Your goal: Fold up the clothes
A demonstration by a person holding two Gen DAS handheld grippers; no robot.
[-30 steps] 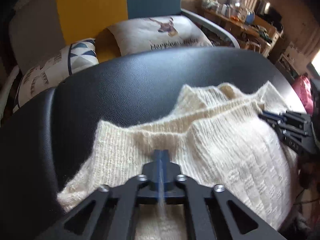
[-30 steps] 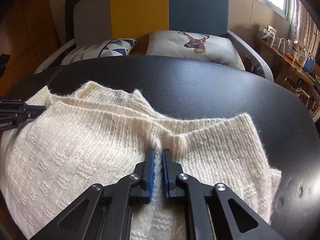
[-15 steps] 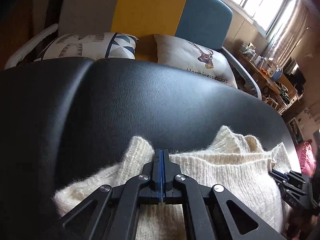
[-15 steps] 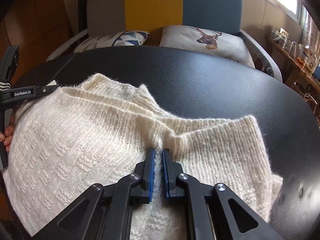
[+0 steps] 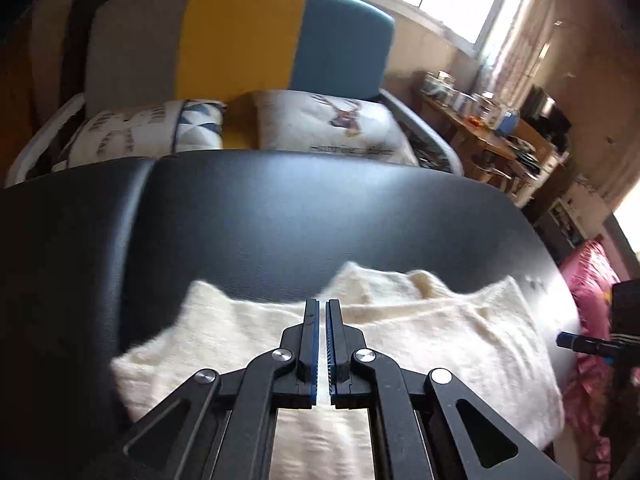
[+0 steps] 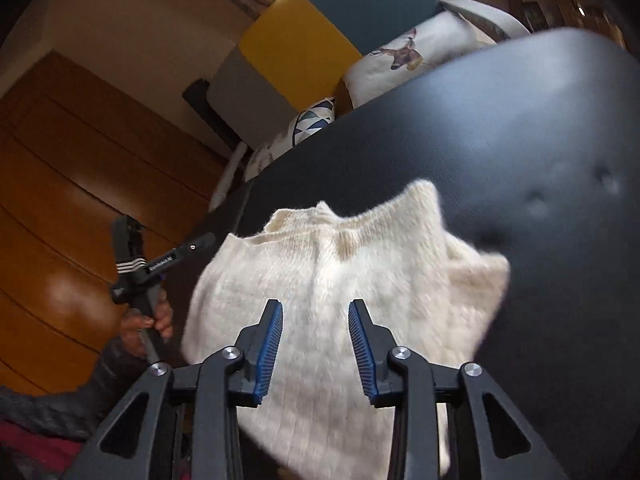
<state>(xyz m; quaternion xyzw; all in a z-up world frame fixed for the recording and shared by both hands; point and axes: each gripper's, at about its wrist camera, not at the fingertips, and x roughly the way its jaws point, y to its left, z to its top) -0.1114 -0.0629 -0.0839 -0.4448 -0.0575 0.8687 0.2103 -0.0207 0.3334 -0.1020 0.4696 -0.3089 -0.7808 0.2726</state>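
Nearest in the right wrist view, the right gripper (image 6: 316, 344) has its blue-padded fingers (image 6: 270, 346) spread wide with nothing between them, hovering over the cream knitted sweater (image 6: 344, 280); judging by that, it has no hold on the fabric, and the garment lies under its own weight. The left gripper (image 5: 322, 344) has its fingers (image 5: 311, 344) drawn almost together, only a thin slit between the pads, and no knit seems to be caught in that slit, though the view is blurred, so I take it as free of the cloth too. The sweater sits on the near part of the black padded table (image 5: 280, 216), folded into a compact, roughly square bundle with layered edges showing along its far side and a corner poking up; its ribbed, fluffy wool looks soft and thick, likely to spring open a little. Farther off stands a sofa (image 5: 240, 36) with a deer-print cushion (image 5: 332, 128)
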